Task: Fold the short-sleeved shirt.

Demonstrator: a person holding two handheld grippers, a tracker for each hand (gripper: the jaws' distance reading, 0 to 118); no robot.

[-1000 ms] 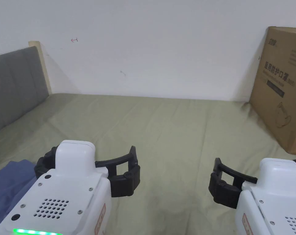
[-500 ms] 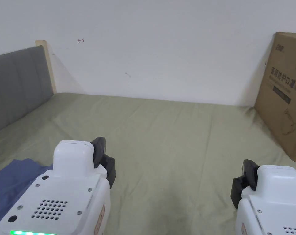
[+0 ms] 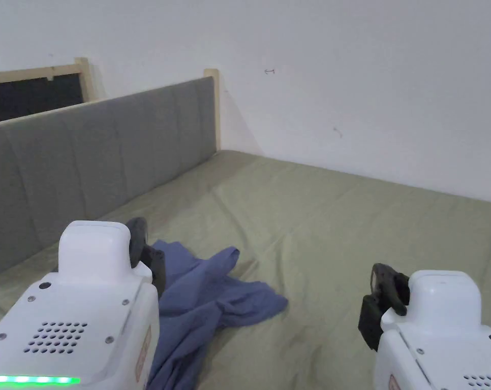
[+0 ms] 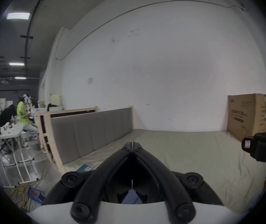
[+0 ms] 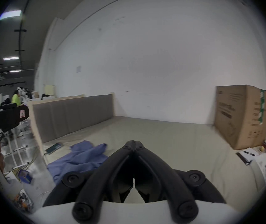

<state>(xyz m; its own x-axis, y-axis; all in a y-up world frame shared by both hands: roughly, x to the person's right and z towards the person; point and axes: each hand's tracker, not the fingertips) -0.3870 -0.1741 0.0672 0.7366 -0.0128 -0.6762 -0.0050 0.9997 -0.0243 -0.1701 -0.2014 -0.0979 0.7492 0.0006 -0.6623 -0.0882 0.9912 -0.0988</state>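
We hold 2 grippers above the bed [image 3: 351,213], and both sets of jaws are pressed together on nothing. The risk we see is a blind grab: the blue short-sleeved shirt [image 3: 209,299] lies crumpled, so pinching a random fold could lift several layers and tangle it further. It rests on the sheet near the grey headboard [image 3: 102,152], just beside and below the left gripper [image 3: 147,254], well apart from the right gripper [image 3: 384,299].
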